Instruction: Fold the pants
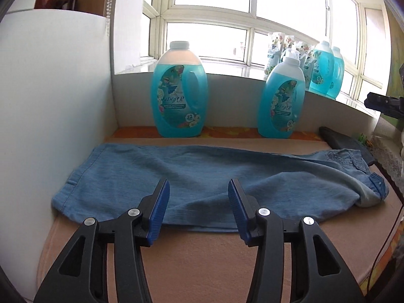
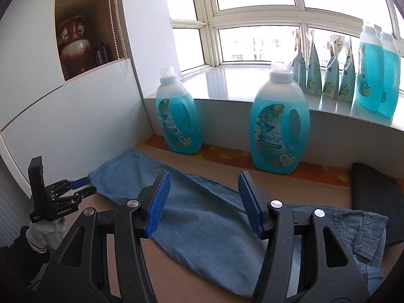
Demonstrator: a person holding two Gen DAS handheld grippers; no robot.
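Two grippers hang above the denim pants (image 1: 192, 176), both with fingers parted and nothing between them. The pants lie lengthwise on the tan table (image 1: 202, 257), one leg stacked on the other, so a first lengthwise fold looks done and the crosswise fold remains, in my judgement. Their hem end lies toward the white side panel (image 1: 50, 113); the waistband, with pocket and button, bunches at the opposite end.

From the pants, the left gripper (image 1: 198, 197) sits at the near edge toward the hem half, the blue pads set moderately apart over the cloth, not touching it. The right gripper (image 2: 203, 197) hovers over the middle of the legs, nearer the waistband, also moderately apart and empty. That split, one hand per end, suits lifting one end over the other.

Behind the pants, along the far edge, stand two blue detergent bottles (image 1: 179, 91) on an orange patterned strip, close enough that a wide swing of cloth could knock them. Just past the waistband rests a dark folded cloth (image 2: 376, 197). More bottles and refill pouches (image 2: 328, 75) crowd the windowsill, well clear.
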